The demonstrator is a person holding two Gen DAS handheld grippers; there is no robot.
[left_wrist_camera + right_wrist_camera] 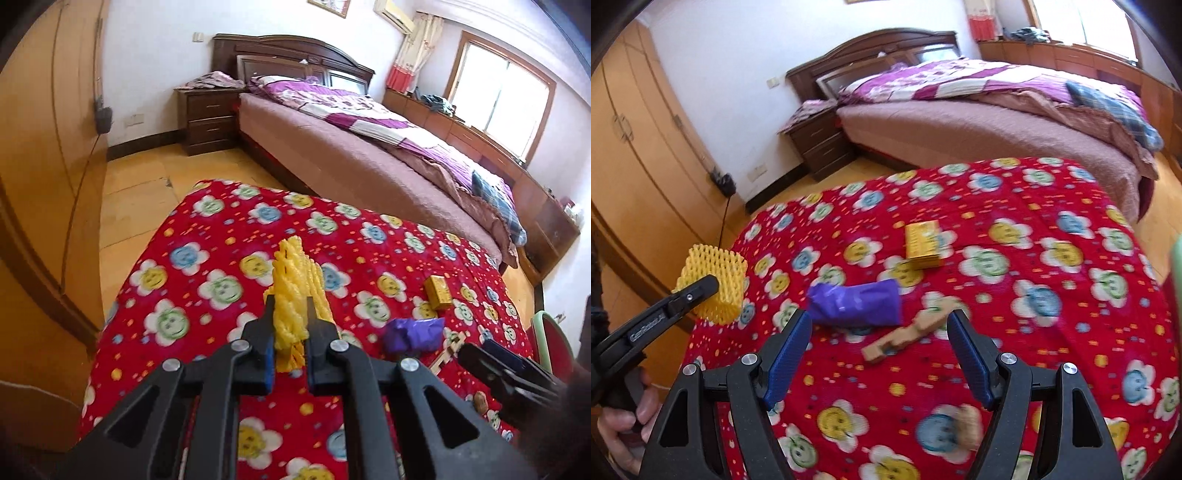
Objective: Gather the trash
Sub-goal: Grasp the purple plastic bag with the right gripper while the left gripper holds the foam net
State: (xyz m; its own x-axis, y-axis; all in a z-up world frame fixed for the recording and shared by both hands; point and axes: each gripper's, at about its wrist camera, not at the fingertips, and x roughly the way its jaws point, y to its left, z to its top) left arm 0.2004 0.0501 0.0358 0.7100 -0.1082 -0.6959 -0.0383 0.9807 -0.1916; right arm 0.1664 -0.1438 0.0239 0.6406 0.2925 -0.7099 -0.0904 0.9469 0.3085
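Observation:
My left gripper (290, 304) is shut on a yellow foam net sleeve (293, 291) and holds it above the red flowered cloth (207, 280). The right wrist view shows the sleeve (714, 282) in the left gripper (701, 288) at the table's left edge. My right gripper (879, 321) is open and empty, just above the cloth (1034, 280). A purple wrapper (855, 302) lies just beyond its left finger. A wooden piece (908, 334) lies between the fingertips. A yellow box (923, 243) lies farther back. In the left wrist view the wrapper (412, 334) and the box (437, 291) lie at the right.
A small tan object (967, 424) lies on the cloth near my right finger. A bed (369, 147) with purple bedding stands behind the table, a nightstand (207, 118) beside it. Wooden wardrobes (631, 155) line the left wall. A red chair (554, 343) stands at the right.

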